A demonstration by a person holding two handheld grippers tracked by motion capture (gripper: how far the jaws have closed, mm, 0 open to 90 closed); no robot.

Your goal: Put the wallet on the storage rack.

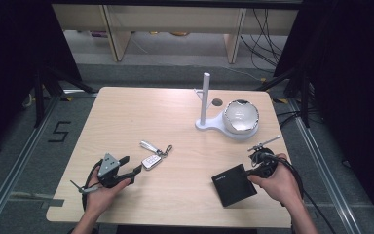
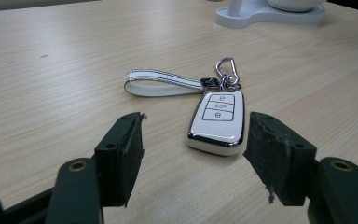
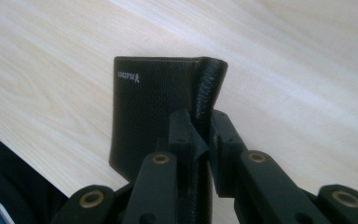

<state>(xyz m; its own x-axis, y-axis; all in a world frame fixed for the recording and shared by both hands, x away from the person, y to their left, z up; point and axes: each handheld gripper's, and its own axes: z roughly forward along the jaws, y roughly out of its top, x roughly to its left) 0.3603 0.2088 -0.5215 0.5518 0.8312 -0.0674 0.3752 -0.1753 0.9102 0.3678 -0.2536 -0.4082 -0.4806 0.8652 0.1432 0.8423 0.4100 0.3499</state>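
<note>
1. A black figure "5" (image 1: 59, 131) is showing on the grey floor, left of the table, marked out in tape.
2. A small pale print (image 3: 127, 77) is sitting near the top corner of the black wallet (image 3: 154, 107) in the right gripper view; its letters are coming out too blurred to read.
3. Three button icons (image 2: 218, 107) are showing on the white car key (image 2: 216, 122) in the left gripper view, without any readable wording.

A light wooden table (image 1: 126, 112) stands on grey floor (image 1: 165, 73), black curtains (image 1: 9, 58) flanking.
</note>
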